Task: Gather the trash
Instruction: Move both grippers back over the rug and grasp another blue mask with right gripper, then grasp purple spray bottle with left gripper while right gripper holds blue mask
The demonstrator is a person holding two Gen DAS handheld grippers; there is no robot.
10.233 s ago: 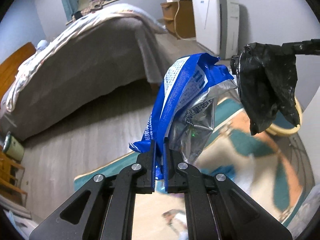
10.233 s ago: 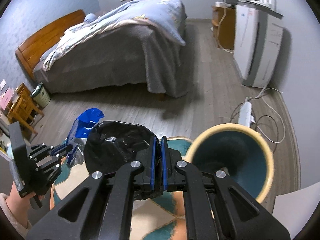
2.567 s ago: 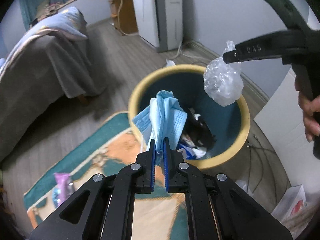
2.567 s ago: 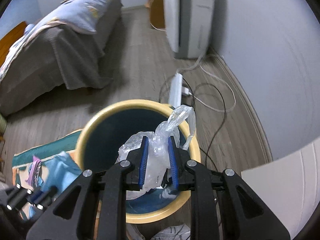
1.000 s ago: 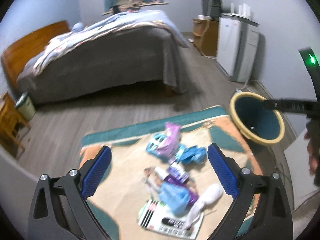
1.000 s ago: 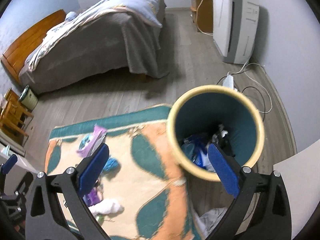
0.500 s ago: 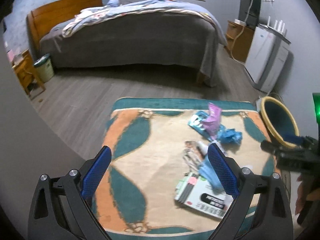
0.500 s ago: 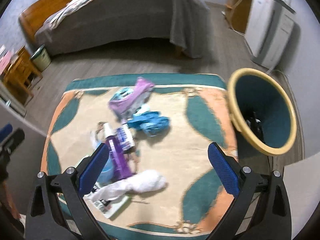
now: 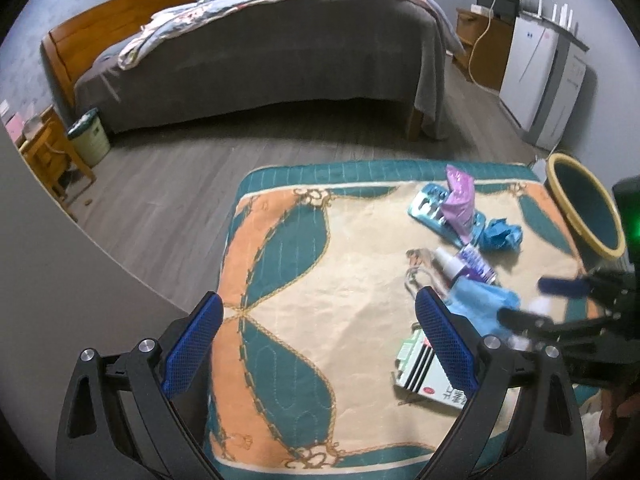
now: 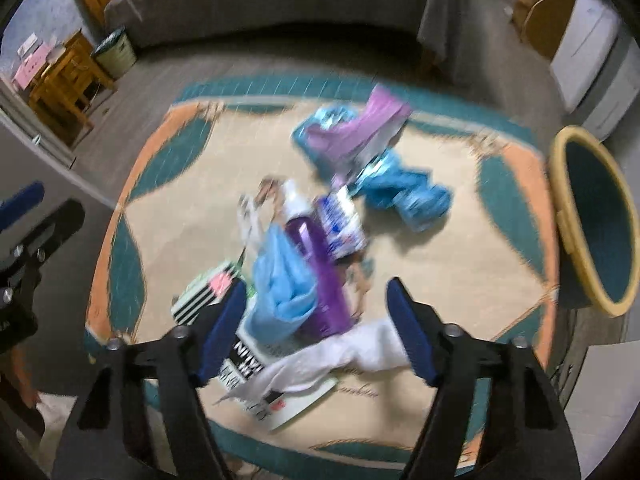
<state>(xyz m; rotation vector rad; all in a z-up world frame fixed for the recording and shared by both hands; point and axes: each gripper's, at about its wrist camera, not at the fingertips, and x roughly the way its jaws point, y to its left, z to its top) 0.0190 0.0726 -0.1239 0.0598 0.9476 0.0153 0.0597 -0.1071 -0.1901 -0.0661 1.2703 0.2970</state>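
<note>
Trash lies in a pile on the patterned rug [image 9: 280, 264]: a purple wrapper [image 10: 356, 132], a crumpled blue bag [image 10: 412, 196], a purple bottle [image 10: 320, 272], a light blue mask [image 10: 280, 280], a white tissue [image 10: 336, 356] and a striped booklet [image 10: 208, 296]. The yellow-rimmed bin [image 10: 596, 220] stands off the rug's right edge. My right gripper [image 10: 316, 316] is open and empty, low over the mask, bottle and tissue. My left gripper [image 9: 320, 340] is open and empty above the rug's left half. The right gripper also shows in the left wrist view [image 9: 556, 300], blurred.
A bed [image 9: 260, 60] with a grey cover stands behind the rug. A white appliance [image 9: 544, 76] and a wooden cabinet [image 9: 484, 44] stand at the right wall. A small green bin [image 9: 90, 136] and a wooden stool [image 9: 52, 160] are at the left.
Both grippers dropped their trash into the bin, opened and swung back over the rug. In the last half second the right gripper has come down closer to the pile.
</note>
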